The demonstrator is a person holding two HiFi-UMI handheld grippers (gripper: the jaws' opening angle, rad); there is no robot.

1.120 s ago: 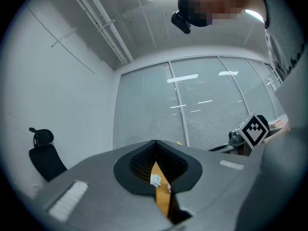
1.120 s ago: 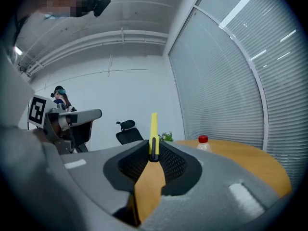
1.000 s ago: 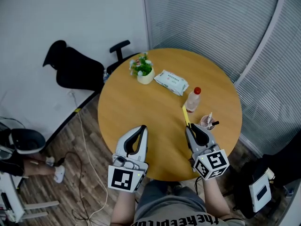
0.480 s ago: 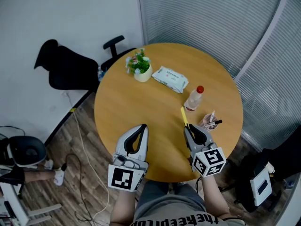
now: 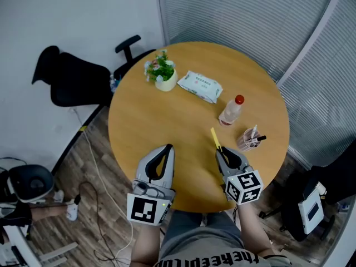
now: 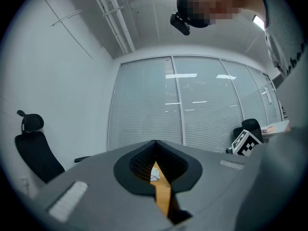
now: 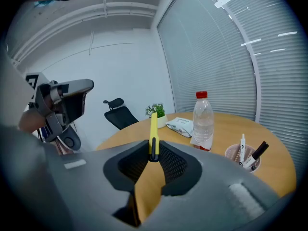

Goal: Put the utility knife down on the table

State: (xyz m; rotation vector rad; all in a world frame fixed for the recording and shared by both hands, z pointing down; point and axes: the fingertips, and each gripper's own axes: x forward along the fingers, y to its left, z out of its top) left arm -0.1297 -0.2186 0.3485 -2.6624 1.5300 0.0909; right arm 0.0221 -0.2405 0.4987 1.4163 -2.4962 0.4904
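Round and wooden, the table (image 5: 161,121) fills the middle of the head view, with a bottle (image 5: 231,110) and a pen cup (image 5: 248,139) at its right. The utility knife (image 5: 215,138), slim and yellow with a dark slider, is pinched at its rear end by the right gripper (image 5: 219,149) at lower centre and held out over the tabletop. The left gripper (image 5: 168,148) is seen with jaws pressed together on nothing. The knife is judged not yet laid down; it should next be lowered flat onto bare wood, clear of the cup, and released.

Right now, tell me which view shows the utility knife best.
The right gripper view: the yellow utility knife stands close up, pinched in the right gripper. The head view shows only a thin yellow strip. The left gripper view misses it.
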